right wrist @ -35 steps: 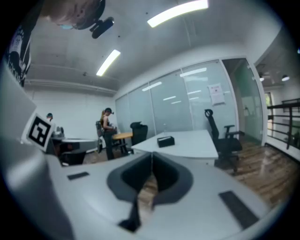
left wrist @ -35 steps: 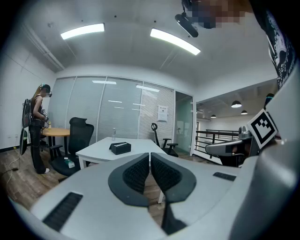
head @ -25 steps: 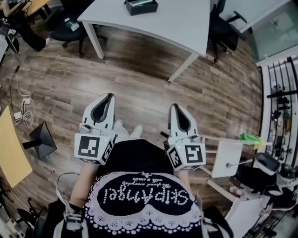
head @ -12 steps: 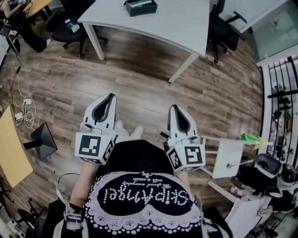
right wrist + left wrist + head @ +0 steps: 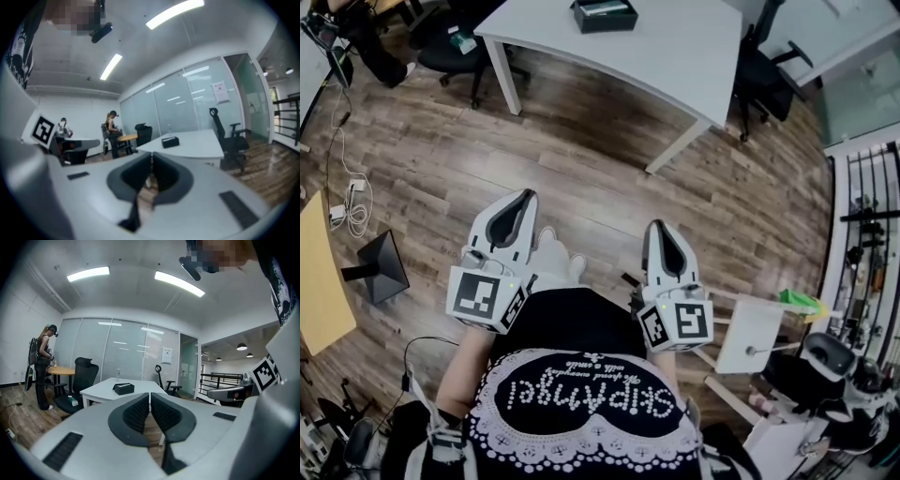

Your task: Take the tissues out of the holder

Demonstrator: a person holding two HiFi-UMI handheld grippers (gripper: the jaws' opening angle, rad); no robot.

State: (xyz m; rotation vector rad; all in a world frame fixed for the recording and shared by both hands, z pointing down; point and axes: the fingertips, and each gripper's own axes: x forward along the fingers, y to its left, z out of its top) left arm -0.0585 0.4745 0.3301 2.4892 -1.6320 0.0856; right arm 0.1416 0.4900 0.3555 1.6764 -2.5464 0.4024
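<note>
A black tissue holder [image 5: 604,13] sits on the white table [image 5: 675,52] well ahead of me; it also shows small in the left gripper view as the holder [image 5: 123,388] and in the right gripper view as the holder [image 5: 169,141]. My left gripper [image 5: 525,198] is held low in front of my body, shut, with nothing between its jaws. My right gripper [image 5: 663,228] is beside it, also shut and empty. Both point toward the table across bare wooden floor.
Black office chairs [image 5: 450,52] stand left and right [image 5: 764,70] of the table. A monitor stand [image 5: 380,272] and cables [image 5: 347,202] lie on the floor at the left. A small white side table [image 5: 745,333] and a railing [image 5: 862,206] are at the right. A person [image 5: 43,364] stands far left.
The head view has shifted slightly: the table and floor slid a little to the right and down. Both grippers stay shut in nearly the same place.
</note>
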